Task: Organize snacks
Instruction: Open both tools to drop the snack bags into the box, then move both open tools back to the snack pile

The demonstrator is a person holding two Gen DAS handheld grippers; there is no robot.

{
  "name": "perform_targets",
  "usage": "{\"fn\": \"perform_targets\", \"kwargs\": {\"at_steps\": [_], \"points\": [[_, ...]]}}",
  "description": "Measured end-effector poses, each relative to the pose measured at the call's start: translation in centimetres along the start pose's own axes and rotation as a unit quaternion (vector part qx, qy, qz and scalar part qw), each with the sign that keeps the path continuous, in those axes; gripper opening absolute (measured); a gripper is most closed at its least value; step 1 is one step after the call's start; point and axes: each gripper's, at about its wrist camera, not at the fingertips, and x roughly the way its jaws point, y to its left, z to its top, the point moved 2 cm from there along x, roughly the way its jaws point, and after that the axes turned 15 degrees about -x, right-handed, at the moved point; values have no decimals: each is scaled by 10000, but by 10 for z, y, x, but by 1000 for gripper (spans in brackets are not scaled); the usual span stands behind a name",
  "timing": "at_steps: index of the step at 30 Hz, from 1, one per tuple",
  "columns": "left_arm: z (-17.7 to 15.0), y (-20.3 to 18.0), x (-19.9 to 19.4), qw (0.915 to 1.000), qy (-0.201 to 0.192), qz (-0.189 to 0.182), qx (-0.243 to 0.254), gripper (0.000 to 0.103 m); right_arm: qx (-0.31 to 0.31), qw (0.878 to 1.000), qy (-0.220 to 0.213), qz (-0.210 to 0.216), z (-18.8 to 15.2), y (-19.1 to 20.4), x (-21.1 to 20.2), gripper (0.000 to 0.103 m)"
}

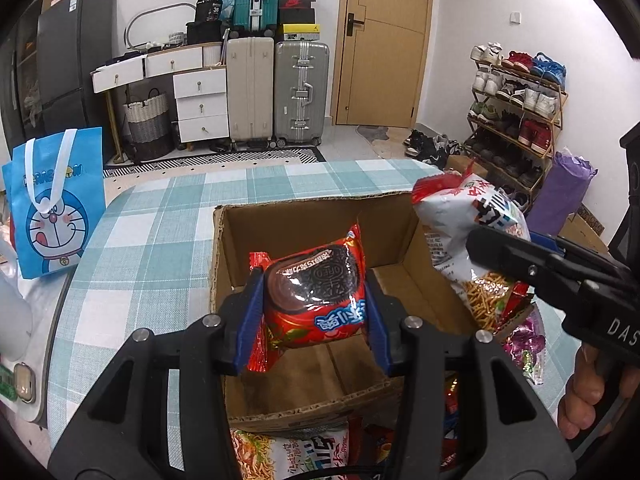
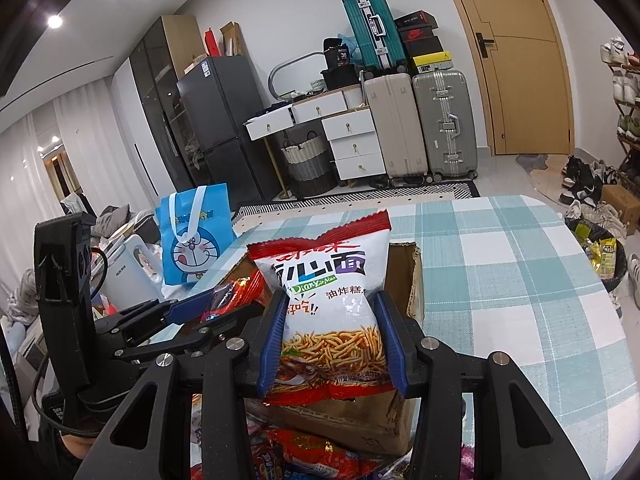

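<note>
The left hand-held gripper (image 1: 314, 312) is clamping a red cookie packet (image 1: 316, 296) between its blue pads, holding it over the open cardboard box (image 1: 236, 248), whose bare bottom is showing beneath it. The right hand-held gripper (image 2: 332, 340) is squeezing a white and red noodle snack bag (image 2: 328, 292) by its lower half, with the bag standing upright above the near edge of the same box (image 2: 412, 280). In the left wrist view that bag (image 1: 468, 220) is hanging over the box's right wall, pinched by the right hand-held gripper (image 1: 500, 256). The box is sitting on the worktop (image 1: 160, 220), which is covered with a blue checked cloth. More snack packets (image 1: 288, 456) are lying just in front of the box. A blue cartoon gift bag (image 1: 56, 208) is standing at the worktop's left edge.
</note>
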Motion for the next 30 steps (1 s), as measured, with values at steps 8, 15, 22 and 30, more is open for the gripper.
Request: {"fn": "perform_targets", "kwargs": {"at_steps": [8,15,22,30], "points": [[-2,5,10,9999,124,26,-84,43,-95,9999,89,21,-2,4,6,44],[2,12,12,9997,190,-42,-169,44,-187,9997,-12,-137,-1,4,-2,50],[4,11,-4,9998,118,-104,-98,58,-108,9994,-210,-254,-7,-3,-27,89],[-3,6,-42,9997,-205,-44,88,93,-7,9992,-215,-344,-24,-6,-55,102]]}}
